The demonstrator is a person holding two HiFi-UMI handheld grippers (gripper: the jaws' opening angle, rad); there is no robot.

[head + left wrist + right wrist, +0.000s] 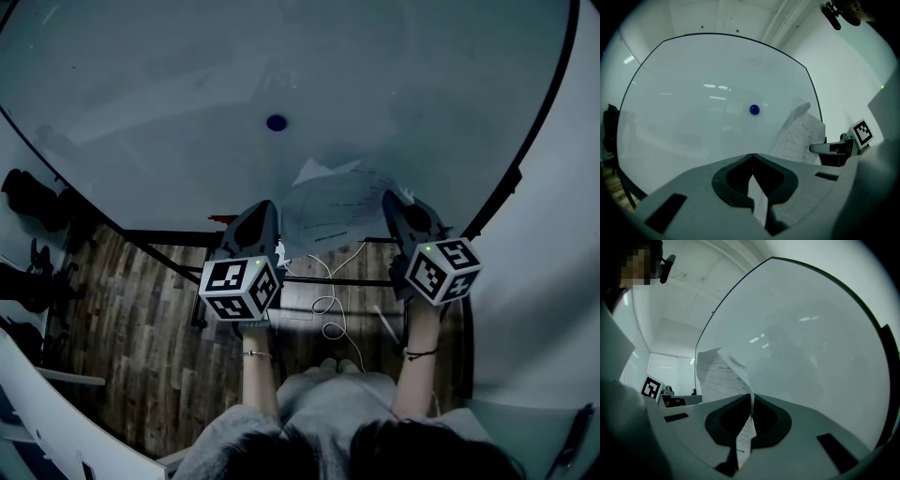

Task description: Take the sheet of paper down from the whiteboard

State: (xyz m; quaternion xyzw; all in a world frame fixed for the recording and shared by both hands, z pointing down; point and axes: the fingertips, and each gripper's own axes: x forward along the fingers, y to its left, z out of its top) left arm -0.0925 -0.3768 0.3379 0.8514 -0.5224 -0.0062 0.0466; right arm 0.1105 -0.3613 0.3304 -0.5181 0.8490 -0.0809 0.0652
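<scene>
The sheet of paper (330, 208) hangs crumpled just in front of the whiteboard (169, 84), apart from the blue magnet (276, 122) at its 11 o'clock, so we judge it free of the board. The left claw (265, 212) is pinching its edge at 8 o'clock and the right claw (396, 202) pinches its edge at 3 o'clock. We should hold both pinches firm and draw the claws back together, level, never spreading them apart, which could tear the thin sheet.

head view: on head, faces steeply down at whiteboard (187, 84);
gripper views: level, v. near it; all share paper (801, 136)
</scene>
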